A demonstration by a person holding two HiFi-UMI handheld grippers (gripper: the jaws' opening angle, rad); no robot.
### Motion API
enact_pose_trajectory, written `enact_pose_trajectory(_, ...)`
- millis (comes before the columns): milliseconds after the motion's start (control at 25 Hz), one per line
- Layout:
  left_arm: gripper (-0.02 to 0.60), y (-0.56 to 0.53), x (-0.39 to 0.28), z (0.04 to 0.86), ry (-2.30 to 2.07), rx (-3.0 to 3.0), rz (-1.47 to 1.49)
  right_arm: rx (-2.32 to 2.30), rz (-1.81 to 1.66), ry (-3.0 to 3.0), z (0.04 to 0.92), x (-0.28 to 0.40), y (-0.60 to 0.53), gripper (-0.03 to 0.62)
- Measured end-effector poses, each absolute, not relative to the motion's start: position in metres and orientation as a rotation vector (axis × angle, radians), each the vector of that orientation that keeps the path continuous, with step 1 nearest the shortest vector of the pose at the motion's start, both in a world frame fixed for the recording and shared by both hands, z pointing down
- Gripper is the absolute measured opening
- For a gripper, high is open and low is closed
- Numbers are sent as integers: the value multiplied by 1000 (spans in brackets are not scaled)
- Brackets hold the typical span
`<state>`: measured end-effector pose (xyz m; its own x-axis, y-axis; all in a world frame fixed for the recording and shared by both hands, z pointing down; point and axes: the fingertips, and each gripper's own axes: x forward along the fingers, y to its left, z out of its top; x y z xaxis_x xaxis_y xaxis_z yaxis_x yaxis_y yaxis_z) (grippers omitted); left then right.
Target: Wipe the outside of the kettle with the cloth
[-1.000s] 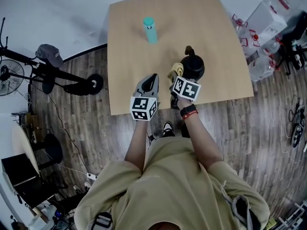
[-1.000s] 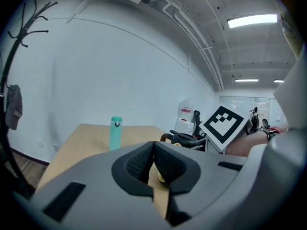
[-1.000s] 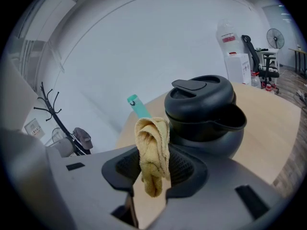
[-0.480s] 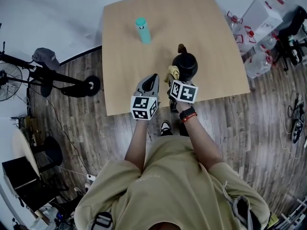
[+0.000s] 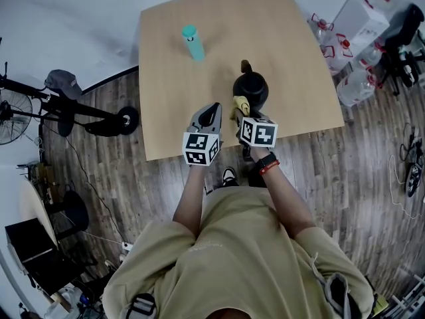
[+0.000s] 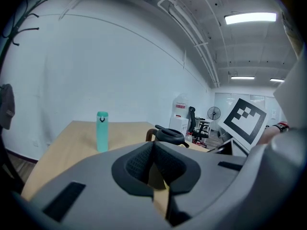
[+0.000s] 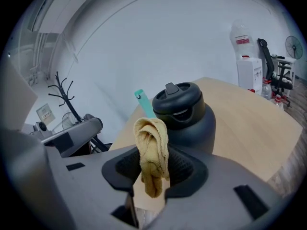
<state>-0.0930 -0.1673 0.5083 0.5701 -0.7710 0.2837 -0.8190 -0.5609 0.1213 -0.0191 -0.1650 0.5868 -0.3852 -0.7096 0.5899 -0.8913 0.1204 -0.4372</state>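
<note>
Black kettle (image 5: 251,87) stands near the front edge of the wooden table (image 5: 199,18), just beyond the right gripper (image 5: 241,110), whose jaws pinch a bunched yellow cloth (image 7: 152,152) close beside it. The left gripper (image 5: 211,109) hovers alongside, jaws together and empty.

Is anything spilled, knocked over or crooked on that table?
Nothing stands out. The kettle and the teal bottle both stand upright on the table, with no spill visible. The yellow cloth is simply bunched up in the right gripper, close to the kettle; the left gripper is shut and empty.
</note>
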Motion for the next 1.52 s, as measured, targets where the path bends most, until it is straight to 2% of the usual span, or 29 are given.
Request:
enact_pose_trajectory(800, 25, -167, -29, 516, -1244, 2586, 330, 1349, 845, -2186, 585, 55, -151, 144)
enact_pose_trajectory(1520, 25, -175, -8, 523, -1296, 2553, 379, 1375, 684, -2124, 590, 128, -194, 144)
